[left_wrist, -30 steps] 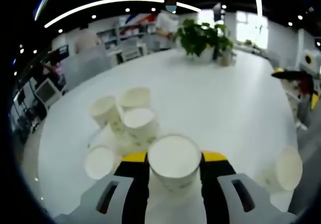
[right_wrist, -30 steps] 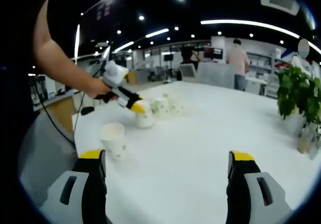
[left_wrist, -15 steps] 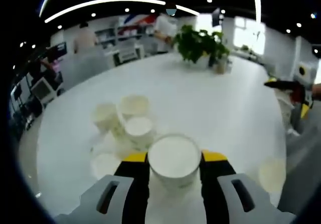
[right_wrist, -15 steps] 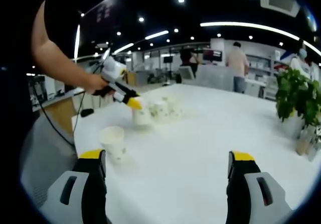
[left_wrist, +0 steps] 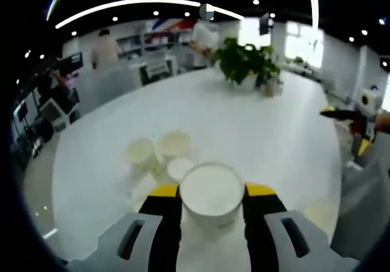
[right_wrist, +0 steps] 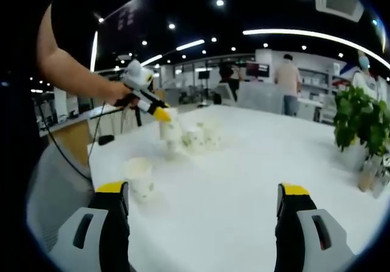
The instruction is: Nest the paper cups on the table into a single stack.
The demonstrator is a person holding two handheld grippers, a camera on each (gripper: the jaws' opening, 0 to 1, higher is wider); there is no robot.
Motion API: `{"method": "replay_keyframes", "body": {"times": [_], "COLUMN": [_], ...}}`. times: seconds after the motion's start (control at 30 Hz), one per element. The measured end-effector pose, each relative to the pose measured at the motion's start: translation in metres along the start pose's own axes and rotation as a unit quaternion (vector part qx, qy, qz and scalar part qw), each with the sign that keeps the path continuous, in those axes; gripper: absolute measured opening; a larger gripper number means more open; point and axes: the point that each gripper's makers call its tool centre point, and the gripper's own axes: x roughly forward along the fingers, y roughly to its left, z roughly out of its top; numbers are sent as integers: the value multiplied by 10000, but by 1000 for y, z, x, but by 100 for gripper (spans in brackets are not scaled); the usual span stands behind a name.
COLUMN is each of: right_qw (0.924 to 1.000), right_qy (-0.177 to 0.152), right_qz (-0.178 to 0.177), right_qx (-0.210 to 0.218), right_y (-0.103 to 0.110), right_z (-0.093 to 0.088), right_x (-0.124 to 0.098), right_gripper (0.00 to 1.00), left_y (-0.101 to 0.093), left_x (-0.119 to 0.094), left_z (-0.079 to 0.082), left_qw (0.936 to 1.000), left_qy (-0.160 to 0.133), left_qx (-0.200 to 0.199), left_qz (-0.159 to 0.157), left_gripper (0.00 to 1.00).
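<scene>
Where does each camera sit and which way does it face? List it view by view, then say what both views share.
Left gripper view: rides the left gripper, looking along its yellow-tipped jaws shut on a white paper cup, across the round white table to a cluster of white paper cups and a green potted plant.
Right gripper view: rides the right gripper, jaws wide apart, facing over the table toward the left gripper and the person's bare forearm; a lone white paper cup stands near.
Shared: table, cup cluster, plant, held cup.
</scene>
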Motion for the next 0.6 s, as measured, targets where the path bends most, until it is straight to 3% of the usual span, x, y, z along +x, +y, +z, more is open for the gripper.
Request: {"method": "replay_keyframes", "body": {"times": [0.4,0.6], "right_qw": [9999,9999], "right_qy": [-86,-108], "right_qz": [33,35], "right_qx": [-54,-84], "right_y": [2,1], "right_z": [8,11], "right_x": [0,0], "right_gripper": [100,100], "left_y": [1,1], "left_x": [-24,-36], "left_z": [58,75], "left_qw": [9989,9983], "left_qy": [-297,-386], "left_qx": [288,336], "left_qz": [-205,-266], "left_gripper": [38,38]}}
